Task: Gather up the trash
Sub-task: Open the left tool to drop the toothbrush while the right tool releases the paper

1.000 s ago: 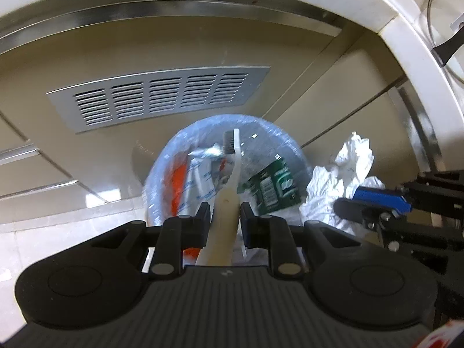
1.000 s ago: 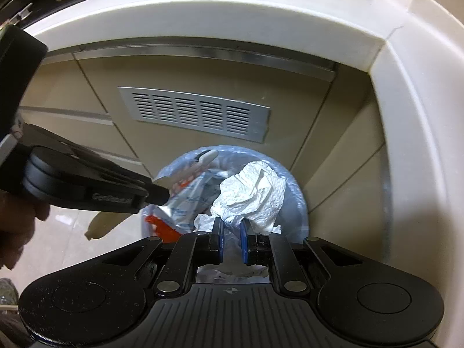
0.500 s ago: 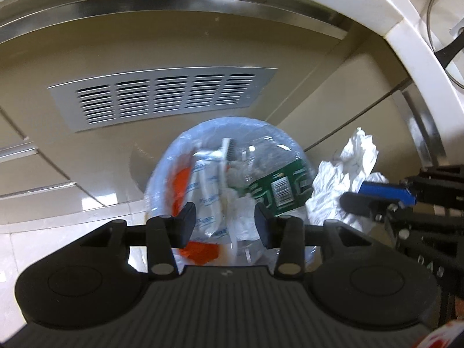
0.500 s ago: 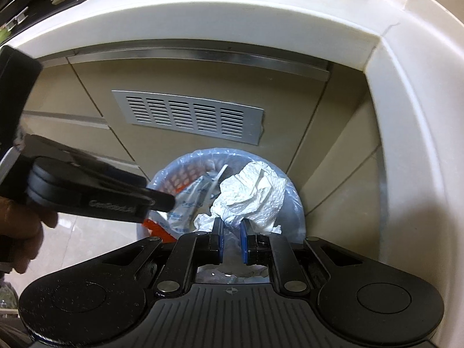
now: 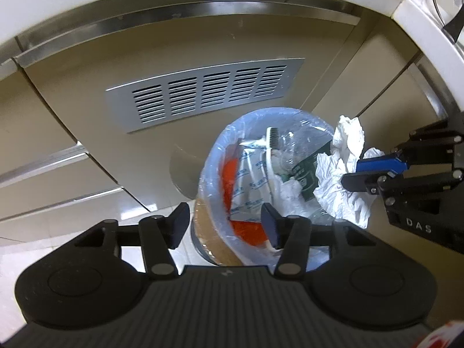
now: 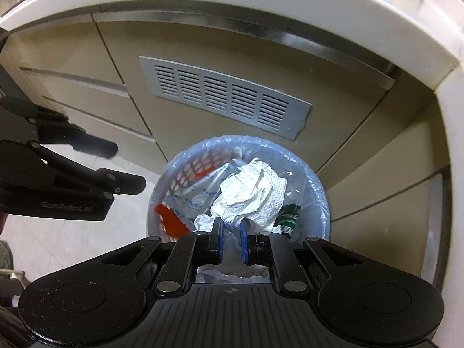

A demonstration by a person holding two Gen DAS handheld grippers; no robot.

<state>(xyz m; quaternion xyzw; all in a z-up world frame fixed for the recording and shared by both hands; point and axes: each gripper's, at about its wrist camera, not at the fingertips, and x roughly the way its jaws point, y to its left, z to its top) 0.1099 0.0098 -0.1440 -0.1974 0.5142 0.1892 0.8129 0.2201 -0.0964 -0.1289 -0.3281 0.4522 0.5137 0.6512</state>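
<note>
Standing on the pale floor (image 6: pixel 72 232) close against a beige cabinet front (image 5: pixel 87 95), a round bin (image 6: pixel 322 203) lined with a clear blue bag has its whole mouth open from above; the white table edge (image 6: pixel 261 8) overhangs it at the back and curves round on the right, leaving free floor on the left side only. Toothbrush (image 5: pixel 271 156): white, lying inside the bin, long axis running from the near rim toward the cabinet, bristle head at the far end. Crumpled white tissue (image 6: pixel 249 194): pinched at its lower edge by the right tool (image 6: pixel 232 232), blue pads closed on the paper, the wad held above the bin mouth toward its right half. Left tool (image 5: pixel 224 223): jaws have just been opening and stand apart with nothing between them, hanging over the bin's near left rim. Other contents: clear printed wrappers (image 5: pixel 255 179), an orange piece (image 6: pixel 171 220), a dark green label (image 6: pixel 290 220). Surroundings: a silver slotted vent plate (image 6: pixel 226 98) on the cabinet directly behind the bin; drawer fronts (image 6: pixel 81 87) to the left. The two tools flank the bin, apart from each other.
</note>
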